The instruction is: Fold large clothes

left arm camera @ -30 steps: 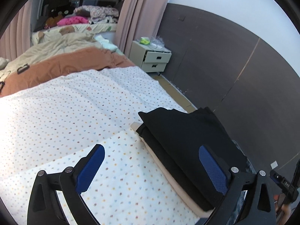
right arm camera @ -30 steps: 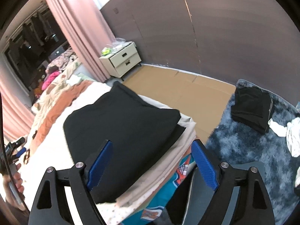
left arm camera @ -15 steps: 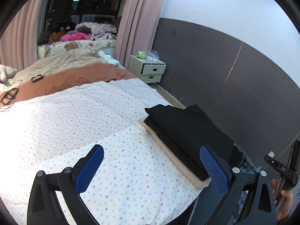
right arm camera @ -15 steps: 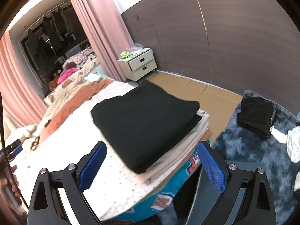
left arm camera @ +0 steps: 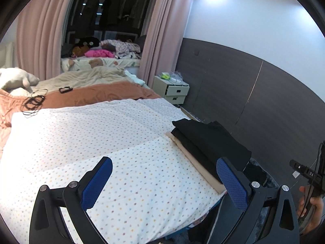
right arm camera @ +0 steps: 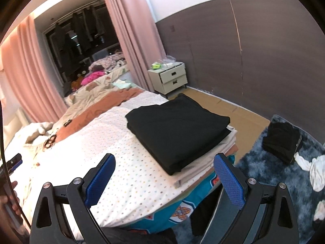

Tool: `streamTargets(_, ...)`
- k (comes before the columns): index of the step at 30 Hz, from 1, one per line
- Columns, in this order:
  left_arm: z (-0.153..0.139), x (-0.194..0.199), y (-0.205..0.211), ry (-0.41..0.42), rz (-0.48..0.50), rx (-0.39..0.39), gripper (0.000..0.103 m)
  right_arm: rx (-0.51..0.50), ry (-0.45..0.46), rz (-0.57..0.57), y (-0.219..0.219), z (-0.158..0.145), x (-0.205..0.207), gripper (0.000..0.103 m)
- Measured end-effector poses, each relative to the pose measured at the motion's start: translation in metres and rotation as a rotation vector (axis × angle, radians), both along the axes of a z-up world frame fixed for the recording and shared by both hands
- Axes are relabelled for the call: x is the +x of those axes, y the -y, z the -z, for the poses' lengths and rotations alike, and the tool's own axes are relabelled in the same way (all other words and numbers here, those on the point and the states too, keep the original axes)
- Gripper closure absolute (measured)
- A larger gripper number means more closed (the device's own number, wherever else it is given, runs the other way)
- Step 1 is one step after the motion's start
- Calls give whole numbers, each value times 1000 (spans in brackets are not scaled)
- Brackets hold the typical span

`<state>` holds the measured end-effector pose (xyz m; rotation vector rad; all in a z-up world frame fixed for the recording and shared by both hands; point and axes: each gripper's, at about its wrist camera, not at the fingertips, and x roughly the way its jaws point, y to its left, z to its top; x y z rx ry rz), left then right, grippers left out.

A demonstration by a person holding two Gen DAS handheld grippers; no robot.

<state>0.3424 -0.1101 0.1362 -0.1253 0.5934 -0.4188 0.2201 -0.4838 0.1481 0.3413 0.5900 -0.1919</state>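
A folded black garment [right arm camera: 176, 130] lies on top of a folded beige one [right arm camera: 205, 164], stacked at the right corner of the bed's dotted white cover [right arm camera: 126, 162]. The stack also shows in the left wrist view [left arm camera: 209, 142], at the bed's right edge. My left gripper [left arm camera: 163, 180] is open and empty, held above the dotted cover [left arm camera: 101, 134], left of the stack. My right gripper [right arm camera: 163, 175] is open and empty, held back from the near end of the stack.
A white nightstand [right arm camera: 168, 77] stands by the dark wall panel. Pink curtains [left arm camera: 40, 32] hang behind the bed. A brown blanket [left arm camera: 97, 95] and cables [left arm camera: 32, 103] lie further up the bed. On the blue rug [right arm camera: 280, 183] lie a dark folded pile [right arm camera: 282, 142] and white cloth [right arm camera: 316, 168].
Both grippers have drawn back and risen away from the folded stack, which now looks smaller and farther. Both stayed open.
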Motion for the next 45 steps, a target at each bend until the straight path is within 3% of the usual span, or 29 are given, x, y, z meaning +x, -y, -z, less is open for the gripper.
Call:
streamTargets(19,16,-145,-57,84,-115,-15,0,-111,100,-164,-78,-13,-100,6)
streamTargets(23,19,-169,-62,108,-138,11,0,-129,119,-177,-90,-11,-118,6)
streamTargets(34,42,-236,-64,162,-166,64,0,-145,157,-194,-109,13,-169,6)
streamTargets(41,60,-271,-64,185,-194,52,0,-164,148,-235,-120,38,-185,6)
streamTargets(45,75,-288,-57,199,-213,94,0,-192,147,-255,-128,52,-190,6)
